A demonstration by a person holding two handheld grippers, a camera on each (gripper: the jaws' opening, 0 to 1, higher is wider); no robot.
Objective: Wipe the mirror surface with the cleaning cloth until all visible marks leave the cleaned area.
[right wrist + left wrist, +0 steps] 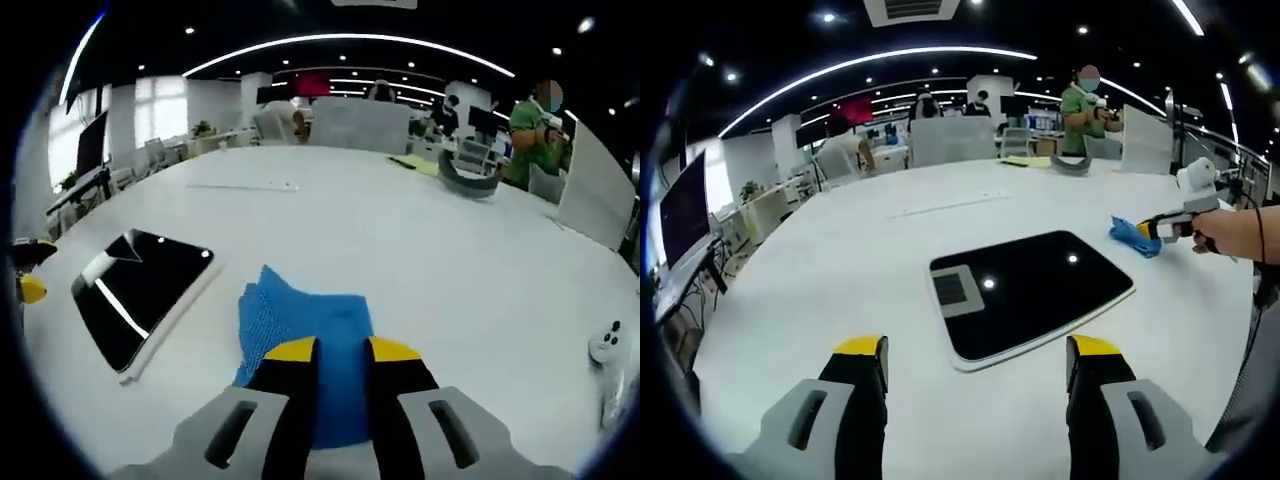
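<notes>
We see the mirror (1032, 292) lying flat on the white worktop (840, 270). Our right hand-held gripper (342, 350) clamps the blue cleaning cloth (305, 330) just beside it; our left hand-held gripper (978, 350) hovers released.

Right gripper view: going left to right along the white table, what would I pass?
Other tongs' yellow tips → black mirror → blue cleaning cloth, pinched in this view's own tongs → small white gadget at the far right.

The right gripper (340, 350) covers the cloth's (300, 315) near edge.
</notes>
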